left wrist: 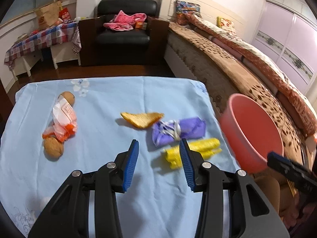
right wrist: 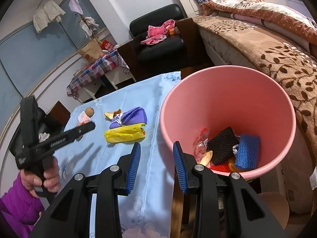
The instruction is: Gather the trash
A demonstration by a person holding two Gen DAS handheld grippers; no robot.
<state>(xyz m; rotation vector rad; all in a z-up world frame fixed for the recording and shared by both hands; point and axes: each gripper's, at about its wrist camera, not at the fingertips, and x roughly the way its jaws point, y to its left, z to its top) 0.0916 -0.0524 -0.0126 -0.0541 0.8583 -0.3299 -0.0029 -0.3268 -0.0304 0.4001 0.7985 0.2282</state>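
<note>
Where table ends: pink bucket point(right wrist: 227, 99) holding foam nets point(right wrist: 246, 151).

Trash lay scattered on the blue cloth beside a pink plastic bucket point(right wrist: 227, 91).
A crumpled yellow plastic bag point(left wrist: 193, 151) touched a purple cloth bundle point(left wrist: 178, 130); an orange peel point(left wrist: 142, 119) lay just beyond, the orange-white wrapper point(left wrist: 63, 121) well apart.

Bare cloth point(left wrist: 99, 158) is lying open ahead of the left gripper point(left wrist: 158, 144); the yellow bag point(left wrist: 206, 148) is crowding its right finger.
</note>
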